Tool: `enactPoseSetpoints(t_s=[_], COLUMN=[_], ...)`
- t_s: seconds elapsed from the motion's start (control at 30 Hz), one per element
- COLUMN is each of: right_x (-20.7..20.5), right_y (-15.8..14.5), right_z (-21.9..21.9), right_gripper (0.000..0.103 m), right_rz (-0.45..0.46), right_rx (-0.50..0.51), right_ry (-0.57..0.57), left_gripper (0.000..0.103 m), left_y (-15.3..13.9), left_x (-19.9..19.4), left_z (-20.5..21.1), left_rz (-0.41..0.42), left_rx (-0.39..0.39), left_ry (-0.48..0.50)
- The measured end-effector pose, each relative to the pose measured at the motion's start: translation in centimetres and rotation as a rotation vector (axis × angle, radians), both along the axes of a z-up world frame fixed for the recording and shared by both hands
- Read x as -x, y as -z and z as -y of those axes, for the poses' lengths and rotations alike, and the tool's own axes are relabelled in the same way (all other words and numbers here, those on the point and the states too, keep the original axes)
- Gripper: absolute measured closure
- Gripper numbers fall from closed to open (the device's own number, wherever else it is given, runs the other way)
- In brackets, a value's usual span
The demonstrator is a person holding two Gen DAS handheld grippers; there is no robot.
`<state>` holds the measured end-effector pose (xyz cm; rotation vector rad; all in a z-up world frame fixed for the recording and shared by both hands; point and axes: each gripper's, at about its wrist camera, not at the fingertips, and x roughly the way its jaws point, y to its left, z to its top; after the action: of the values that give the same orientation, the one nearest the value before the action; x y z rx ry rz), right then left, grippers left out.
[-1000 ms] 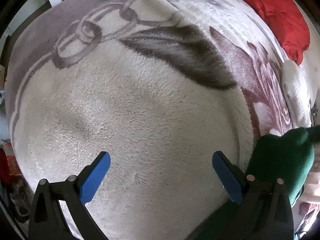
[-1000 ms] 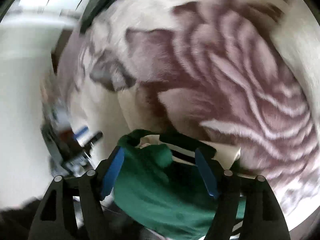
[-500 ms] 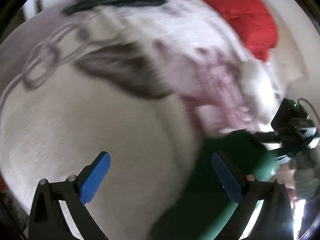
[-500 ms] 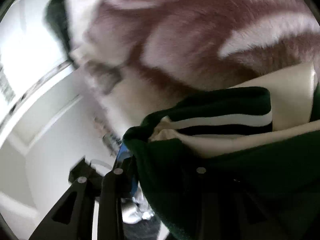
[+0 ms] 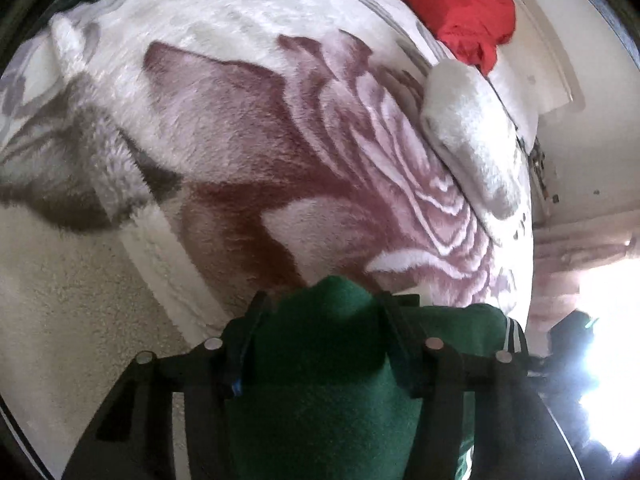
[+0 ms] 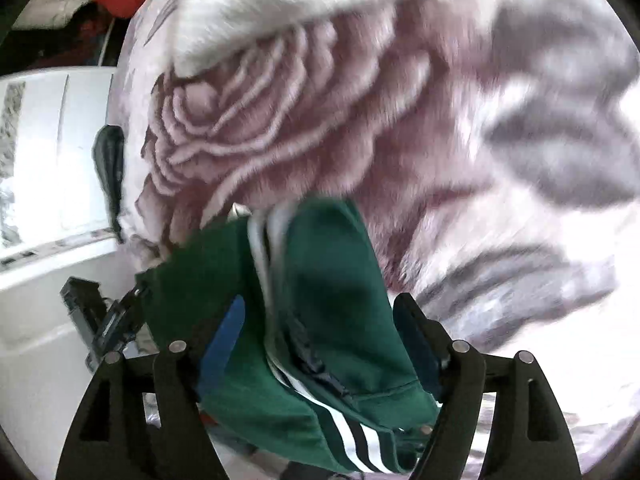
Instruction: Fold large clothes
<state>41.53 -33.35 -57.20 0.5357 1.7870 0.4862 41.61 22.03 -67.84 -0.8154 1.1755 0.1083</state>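
**Green jacket held between both sets of fingers over the blanket**

The dark green fleece jacket with white stripes [image 5: 328, 360] bulges up between the two fingers [image 5: 248, 332] of the left gripper [image 5: 324, 316]. Those fingers are close together and squeeze the cloth, which hides most of them. In the right wrist view the same jacket [image 6: 320, 288] hangs between the fingers [image 6: 224, 340] of the right gripper [image 6: 320, 336]. These fingers sit wider apart with a thick bunch of cloth filling the gap; I cannot tell if they press on it.

The jacket is soft and bunched up. White and black stripes run along one edge, and a dark zip line shows in the folds. It sits at the near edge of the bed, on the fluffy white blanket with big pink-brown rose patterns [image 5: 320, 160].

There is one green jacket, one blanket and two grippers. One crumpled red cloth [image 5: 452, 4] lies at the far end of the bed, well apart from the jacket. One white cabinet [image 6: 52, 168] stands beside the bed.
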Motion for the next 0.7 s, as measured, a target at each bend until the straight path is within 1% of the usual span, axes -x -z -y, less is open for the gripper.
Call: enactPoseSetpoints(t_s=[0.03,0.07,0.1,0.13,0.17,0.2,0.23,0.27,0.3,0.33,0.37,0.4,0.43,0.47,0.5,0.53,0.57,0.63,0.67,0.7], right_x=[0.2,1.1,1.3,1.7,2.3,2.4,2.4,2.1,1.6,1.4,1.2,1.2,1.1,1.0,0.8,0.9,1.2,2.4,3.8,5.0], right_y=[0.9,1.7,1.6,1.3,1.0,0.0,-1.0,-1.9,-1.8,-0.8,1.4,2.5,2.9,2.6,1.8,1.2,0.0,-1.7,-2.6,-2.8], right_z=[-0.1,-0.6,-0.9,-1.1,-1.5,-1.2,-0.8,0.2,0.6,0.7,0.5,0.3,0.1,-0.1,-0.1,0.2,0.9,2.0,2.8,3.5], right_gripper=[0.024,0.025,0.047,0.102,0.1,0.101,0.101,0.101,0.101,0.101,0.101,0.101,0.1,0.099,0.093,0.085,0.079,0.043,0.039,0.039], right_rz=[-0.012,0.005,0.061,0.083,0.099,0.125,0.15,0.194,0.206,0.196,0.12,0.079,0.054,0.045,0.033,0.025,0.03,0.049,0.052,0.04], right_rx=[-0.038,-0.053,-0.044,-0.051,-0.037,-0.014,0.007,0.038,0.079,0.117,0.128,0.13,0.124,0.106,0.071,0.062,0.059,0.06,0.079,0.091], right_ry=[0.018,0.032,0.044,0.054,0.098,0.142,0.16,0.183,0.187,0.19,0.17,0.156,0.138,0.121,0.103,0.091,0.082,0.074,0.063,0.049], left_gripper=[0.052,0.052,0.052,0.052,0.051,0.046,0.044,0.038,0.033,0.033,0.033,0.033,0.033,0.033,0.033,0.033,0.033,0.033,0.033,0.031], left_y=[0.1,0.1,0.0,-0.4,-0.8,-0.9,-0.9,-0.7,-0.4,-0.1,-0.1,-0.3,-1.0,-1.6,-2.5,-3.6,-4.6,-5.8,-6.1,-6.2], left_x=[0.1,0.0,-0.2,-0.2,-0.4,-0.7,-1.0,-1.1,-1.5,-1.9,-2.1,-2.2,-2.1,-1.8,-1.3,-0.6,0.3,2.3,3.6,4.9], left_z=[-0.2,-0.2,0.0,0.3,0.7,1.0,1.4,1.5,1.7,1.8,1.8,1.7,1.4,1.2,0.9,0.6,0.2,-0.3,-0.5,-0.7], left_rz=[-0.008,-0.009,-0.012,-0.016,-0.014,-0.013,-0.011,-0.011,-0.018,-0.034,-0.048,-0.062,-0.07,-0.061,-0.048,-0.04,-0.041,-0.048,-0.066,-0.088], left_rx=[0.006,0.004,-0.002,-0.019,-0.038,-0.053,-0.057,-0.046,-0.033,-0.032,-0.035,-0.039,-0.044,-0.05,-0.065,-0.096,-0.138,-0.223,-0.273,-0.311], left_ry=[-0.012,-0.014,-0.009,0.0,0.014,0.025,0.041,0.05,0.058,0.062,0.064,0.062,0.054,0.047,0.035,0.019,0.005,-0.018,-0.031,-0.042])
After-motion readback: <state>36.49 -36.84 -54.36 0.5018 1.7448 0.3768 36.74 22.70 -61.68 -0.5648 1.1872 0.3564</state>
